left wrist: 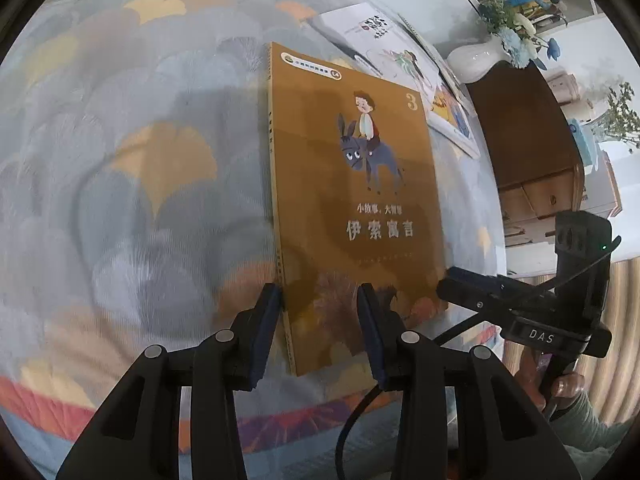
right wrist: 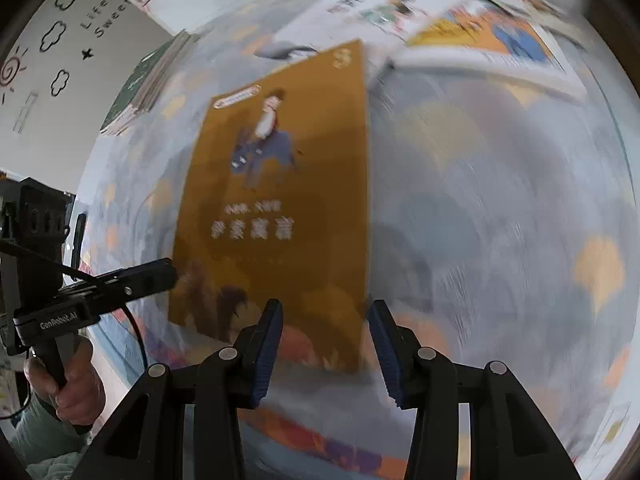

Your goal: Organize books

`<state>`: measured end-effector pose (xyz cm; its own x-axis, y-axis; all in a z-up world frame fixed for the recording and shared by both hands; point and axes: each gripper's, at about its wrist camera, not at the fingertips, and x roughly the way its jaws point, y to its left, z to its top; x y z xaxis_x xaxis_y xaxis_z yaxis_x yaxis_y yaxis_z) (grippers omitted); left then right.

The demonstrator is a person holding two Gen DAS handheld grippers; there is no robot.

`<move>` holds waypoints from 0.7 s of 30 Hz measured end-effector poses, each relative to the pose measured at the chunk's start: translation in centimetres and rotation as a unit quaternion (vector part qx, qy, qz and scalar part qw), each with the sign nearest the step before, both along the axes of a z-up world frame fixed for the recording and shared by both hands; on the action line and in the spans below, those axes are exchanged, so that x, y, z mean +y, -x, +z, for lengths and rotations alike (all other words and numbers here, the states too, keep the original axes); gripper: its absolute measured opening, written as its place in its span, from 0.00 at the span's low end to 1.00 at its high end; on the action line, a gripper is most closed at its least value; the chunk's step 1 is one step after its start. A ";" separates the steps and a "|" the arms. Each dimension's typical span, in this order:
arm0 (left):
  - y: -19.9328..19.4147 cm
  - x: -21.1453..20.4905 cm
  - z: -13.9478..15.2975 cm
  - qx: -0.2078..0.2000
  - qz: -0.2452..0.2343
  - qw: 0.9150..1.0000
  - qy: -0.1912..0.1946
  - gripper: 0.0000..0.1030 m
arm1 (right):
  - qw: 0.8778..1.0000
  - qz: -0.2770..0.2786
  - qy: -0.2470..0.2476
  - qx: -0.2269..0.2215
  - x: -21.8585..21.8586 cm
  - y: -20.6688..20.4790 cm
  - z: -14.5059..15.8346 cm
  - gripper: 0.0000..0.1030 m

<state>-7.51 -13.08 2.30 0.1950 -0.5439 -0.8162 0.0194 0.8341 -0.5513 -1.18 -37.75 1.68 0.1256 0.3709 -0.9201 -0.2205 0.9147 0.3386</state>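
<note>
Left gripper parted over the near left corner of the brown book, one pad outside the spine edge, the other above the cover; pressing or merely hovering, impossible to tell; right gripper likewise parted, straddling the book's near right edge, grip equally unclear through the blur; brown book flat on the leaf-patterned cloth, cover up, showing a child on a donkey and a numeral 3; beyond its far edge, touching or slightly overlapping, a white picture book and an orange-and-blue book, both lying flat; further out, a stack of books at the cloth's far left; past the cloth, a wooden cabinet bearing a white vase filled with blue and white flowers.
</note>
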 end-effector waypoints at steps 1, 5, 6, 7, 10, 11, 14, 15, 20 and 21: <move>0.2 -0.1 0.0 -0.002 0.002 1.000 -0.007 0.35 | 1.000 -0.002 0.001 -0.004 -0.2 0.2 -0.1 0.43; 1.0 -0.8 0.0 -0.003 0.015 1.000 -0.006 0.35 | 0.999 -0.001 0.006 -0.032 -0.4 1.1 -0.2 0.37; 1.2 -0.8 -0.1 -0.001 0.017 1.000 0.001 0.35 | 0.999 0.002 0.003 -0.033 -0.2 1.4 -0.5 0.34; 1.3 -0.8 -0.1 -0.001 0.022 1.000 0.004 0.35 | 0.999 0.006 0.000 -0.036 0.0 1.5 -0.6 0.35; 1.7 0.1 0.1 0.006 0.049 0.997 0.051 0.35 | 0.998 0.016 0.011 -0.055 0.4 2.0 -0.5 0.35; 1.8 1.1 0.6 0.004 0.069 0.991 0.111 0.35 | 0.998 0.013 0.012 -0.059 0.4 1.9 -0.6 0.35; 2.0 2.5 1.4 0.001 0.087 0.976 0.200 0.35 | 0.998 -0.002 -0.008 -0.058 -0.3 2.1 -0.9 0.35; 1.9 2.3 1.6 0.000 0.084 0.976 0.200 0.35 | 0.998 -0.005 -0.012 -0.057 -0.5 2.1 -0.9 0.35; 1.7 1.1 0.7 0.007 0.082 0.989 0.120 0.24 | 0.998 -0.007 -0.013 -0.063 -0.1 2.3 -1.0 0.35; 1.7 0.8 0.5 0.007 0.086 0.992 0.093 0.09 | 0.998 -0.008 -0.014 -0.064 -0.1 2.3 -1.0 0.35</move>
<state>-9.22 -12.24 2.76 0.2870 -0.6455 -0.7078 -0.1232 0.7079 -0.6955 -3.52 -37.87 0.70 0.2468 0.3935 -0.8856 -0.2493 0.9089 0.3344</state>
